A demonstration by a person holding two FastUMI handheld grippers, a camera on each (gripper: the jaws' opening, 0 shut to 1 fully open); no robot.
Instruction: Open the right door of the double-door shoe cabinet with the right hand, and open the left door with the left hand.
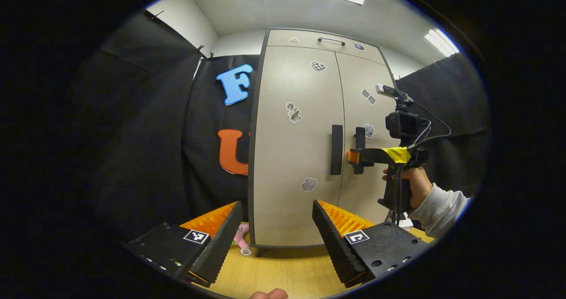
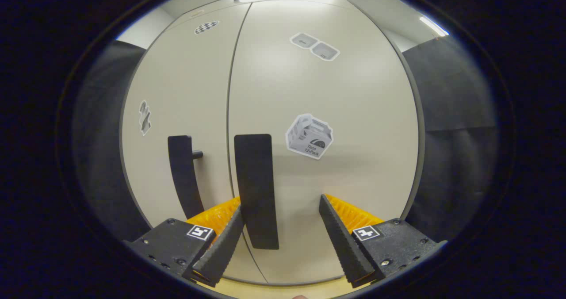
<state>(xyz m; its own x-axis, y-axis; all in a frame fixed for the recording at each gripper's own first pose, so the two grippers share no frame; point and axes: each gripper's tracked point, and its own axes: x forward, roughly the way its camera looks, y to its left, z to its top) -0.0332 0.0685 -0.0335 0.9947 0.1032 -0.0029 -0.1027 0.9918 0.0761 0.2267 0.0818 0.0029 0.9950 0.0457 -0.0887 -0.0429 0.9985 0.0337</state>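
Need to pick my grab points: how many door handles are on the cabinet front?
2 vertical bars: left door handle beside the centre seam, right door handle just across it. A third handle sits on the top panel.

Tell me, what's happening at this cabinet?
A person holds a gripper in each hand in front of a shoe cabinet whose two doors are both shut. The right gripper is open and up against the right door's handle, not yet clamped. The left gripper is open, farther back, facing the left door's handle.
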